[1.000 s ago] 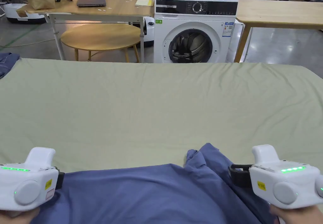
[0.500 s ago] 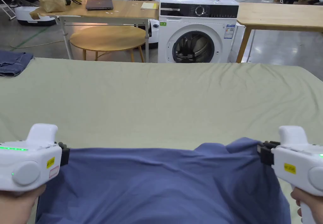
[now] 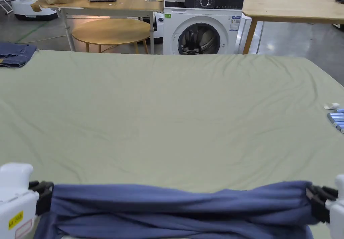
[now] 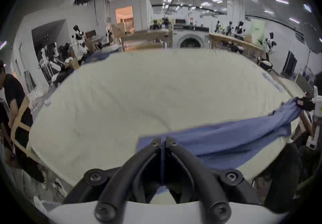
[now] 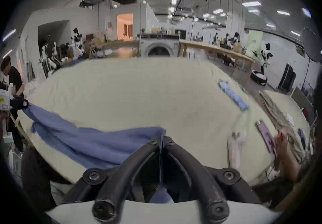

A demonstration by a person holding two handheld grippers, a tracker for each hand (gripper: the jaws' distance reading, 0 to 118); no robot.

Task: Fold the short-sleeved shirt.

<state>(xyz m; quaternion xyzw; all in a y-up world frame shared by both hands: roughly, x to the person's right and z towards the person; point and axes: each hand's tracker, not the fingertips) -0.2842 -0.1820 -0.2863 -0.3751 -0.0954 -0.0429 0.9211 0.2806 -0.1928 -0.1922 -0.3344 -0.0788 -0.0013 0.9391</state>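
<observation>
Blue fabric fills the gap between my two tools: the short-sleeved shirt (image 3: 178,209) is stretched into a long, gathered band, running from the left gripper (image 3: 42,196) across to the right gripper (image 3: 315,199) along the near edge of the tabletop (image 3: 174,115), which is covered in a pale green sheet. In the left gripper view my jaws are pressed together with a thin edge of the shirt (image 4: 226,138) pinched between them, and the cloth leads off to the right of the jaws toward the other gripper (image 4: 306,104). In the right gripper view the jaws are likewise clamped on the shirt (image 5: 97,142), which trails away to the left of them up to the left gripper (image 5: 19,103). Ahead of both sets of jaws the sheet lies wrinkled. Well beyond the left jaws, at the far left corner, sits a folded piece of denim (image 3: 15,54). To the right of the right jaws lie some small blue rolls (image 3: 337,119). Past the far edge stands a white washing machine (image 3: 201,24), with a round wooden table (image 3: 111,31) beside it
</observation>
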